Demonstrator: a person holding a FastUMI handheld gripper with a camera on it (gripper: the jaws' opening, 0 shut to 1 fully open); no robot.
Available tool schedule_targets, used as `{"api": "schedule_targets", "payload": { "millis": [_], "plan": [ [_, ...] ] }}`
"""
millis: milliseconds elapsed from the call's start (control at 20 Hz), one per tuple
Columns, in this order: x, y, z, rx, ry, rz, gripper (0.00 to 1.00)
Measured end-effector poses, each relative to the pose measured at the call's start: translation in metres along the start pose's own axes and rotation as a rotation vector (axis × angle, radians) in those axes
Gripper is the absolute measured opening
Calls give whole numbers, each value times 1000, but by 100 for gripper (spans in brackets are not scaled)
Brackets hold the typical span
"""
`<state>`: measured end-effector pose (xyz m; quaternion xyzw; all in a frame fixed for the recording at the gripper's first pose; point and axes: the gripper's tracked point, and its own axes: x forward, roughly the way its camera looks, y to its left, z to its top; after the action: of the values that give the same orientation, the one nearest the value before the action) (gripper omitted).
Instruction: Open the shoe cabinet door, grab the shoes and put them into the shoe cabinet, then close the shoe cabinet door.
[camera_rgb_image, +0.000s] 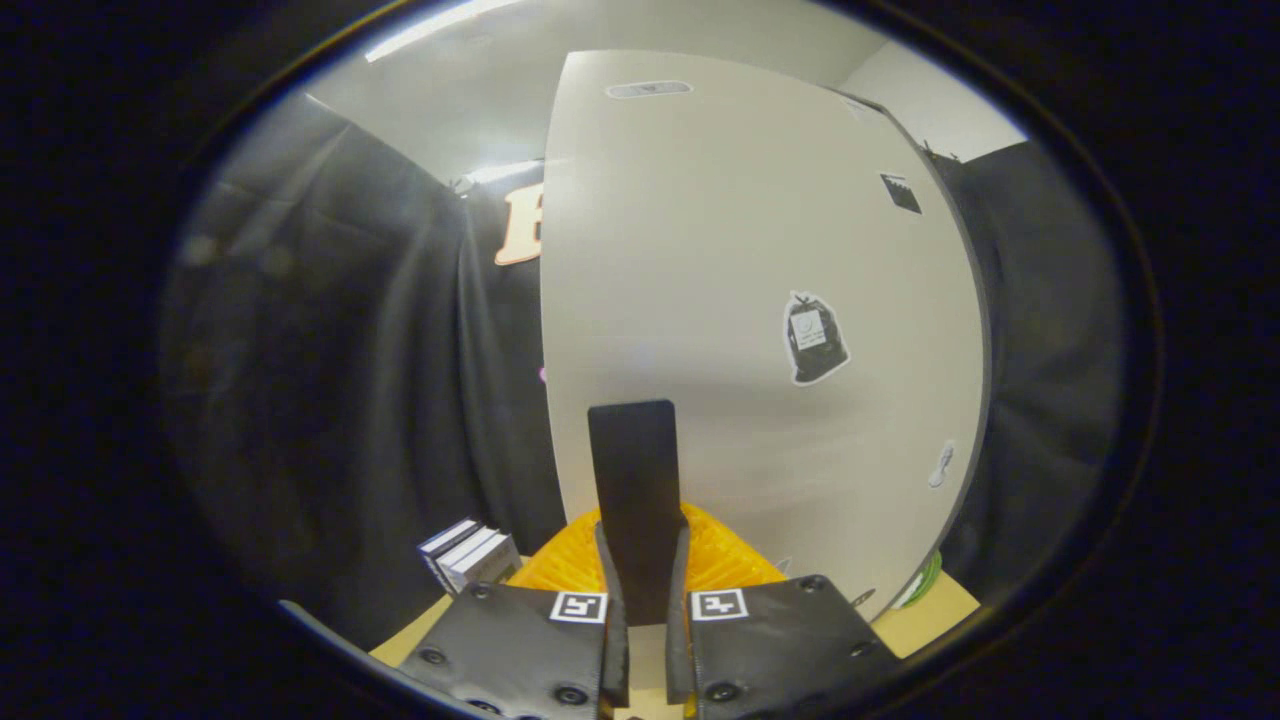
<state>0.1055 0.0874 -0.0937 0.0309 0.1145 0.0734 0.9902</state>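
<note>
While the gripper (640, 600) jaws clamp the black handle (632, 490), the cabinet door (740, 300) fills centre frame.
Likely door-moving step; next, release.

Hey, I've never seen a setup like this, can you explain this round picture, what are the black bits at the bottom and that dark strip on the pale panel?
The camera rides on a hand-held gripper, a tool with two fingers that a person carries, and looks forward along them. The black plates at the bottom are its fingers. They are closed on a dark flat handle that stands out from the pale shoe cabinet door just ahead. The door carries a few stickers, one shaped like a dark bag. Around the fingers lies something ribbed and orange; I cannot tell what it is. To one side, small boxes stand on a light wooden surface. Black cloth hangs behind.
</note>
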Motion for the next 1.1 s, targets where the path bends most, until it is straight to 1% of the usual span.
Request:
{"api": "schedule_targets", "payload": {
  "millis": [200,350,550,700,800,950,1100],
  "plan": [
    [-46,-8,-4,-17,25,95,16],
    [-65,-23,0,-19,37,167,16],
    [-98,-49,5,-13,38,216,16],
    [-122,-69,7,-18,40,218,16],
    [-134,-88,9,-12,32,201,16],
    [-153,-112,12,-13,36,162,16],
    [-171,-133,16,-19,30,100,15]
  ]
}}
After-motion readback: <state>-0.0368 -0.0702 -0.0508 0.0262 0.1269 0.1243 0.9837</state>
